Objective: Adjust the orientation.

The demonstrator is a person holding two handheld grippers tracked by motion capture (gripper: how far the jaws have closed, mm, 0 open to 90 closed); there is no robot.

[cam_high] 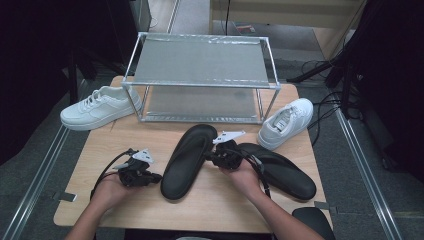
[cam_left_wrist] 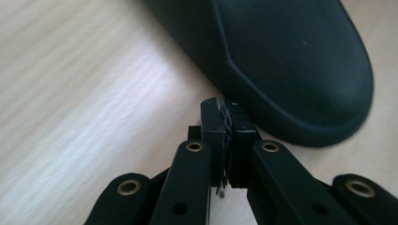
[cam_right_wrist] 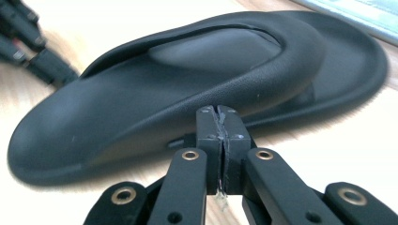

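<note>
Two black flip-flops lie on the wooden table. The left flip-flop [cam_high: 187,160] [cam_right_wrist: 187,93] sits between my two grippers; its heel end [cam_left_wrist: 291,65] shows in the left gripper view. The right flip-flop [cam_high: 282,170] lies partly under my right hand. My left gripper [cam_high: 154,177] [cam_left_wrist: 226,110] is shut and empty, its tips just beside the left flip-flop's heel edge. My right gripper [cam_high: 210,159] [cam_right_wrist: 217,112] is shut too, with its tips at that flip-flop's right side edge; whether they touch it I cannot tell.
A metal two-level rack [cam_high: 200,80] stands at the back of the table [cam_high: 150,210]. One white sneaker [cam_high: 97,107] rests left of the rack, partly off the table edge. Another white sneaker [cam_high: 285,122] sits right of it. Cables trail on the floor at right.
</note>
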